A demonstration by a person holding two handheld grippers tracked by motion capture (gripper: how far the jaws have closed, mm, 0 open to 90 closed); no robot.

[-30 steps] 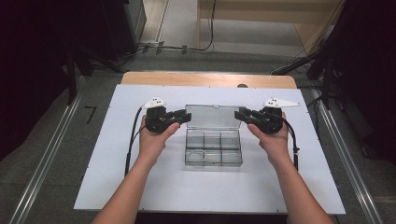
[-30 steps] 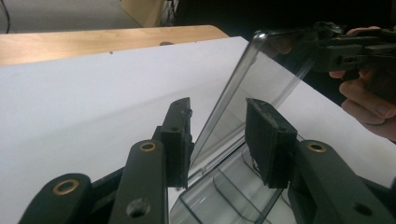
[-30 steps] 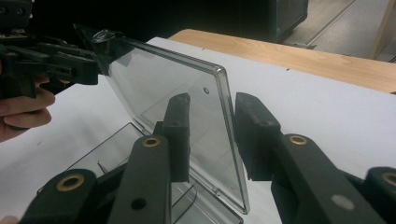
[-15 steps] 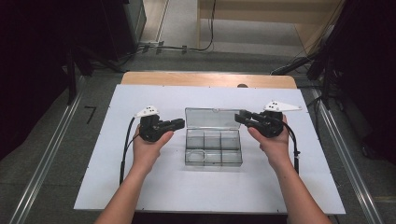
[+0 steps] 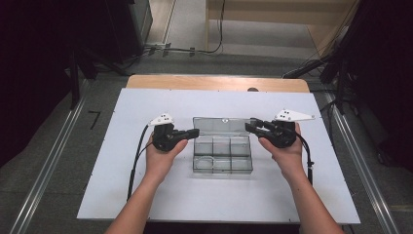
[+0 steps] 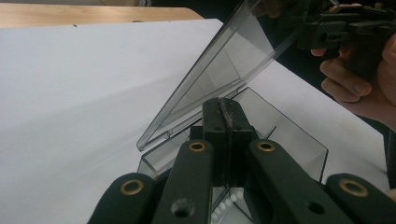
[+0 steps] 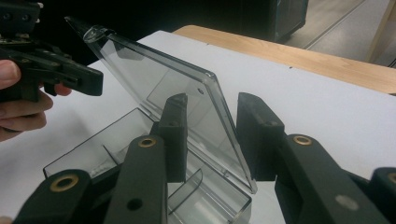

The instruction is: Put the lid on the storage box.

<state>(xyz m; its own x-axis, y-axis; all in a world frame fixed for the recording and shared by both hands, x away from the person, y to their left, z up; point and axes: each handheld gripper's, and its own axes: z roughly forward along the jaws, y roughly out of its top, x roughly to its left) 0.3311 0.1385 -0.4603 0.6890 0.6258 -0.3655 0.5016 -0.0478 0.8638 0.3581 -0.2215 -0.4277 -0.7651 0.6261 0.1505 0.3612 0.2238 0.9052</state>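
A white board (image 5: pixel 122 185) covers a wooden table (image 5: pixel 214 83). On the board rests a clear compartment box (image 5: pixel 222 155), its lid raised.

You can't read any words or numbers here; the clear box (image 5: pixel 222 145) has no label on it. The white table top (image 5: pixel 122 185) has no writing either.

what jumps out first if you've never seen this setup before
A clear plastic box with small compartments sits mid-table on the white board, its see-through lid propped half open. A hand-held black gripper flanks it on each side: the left gripper has just closed with nothing between its jaws, and the right gripper straddles the lid's edge, jaws apart.
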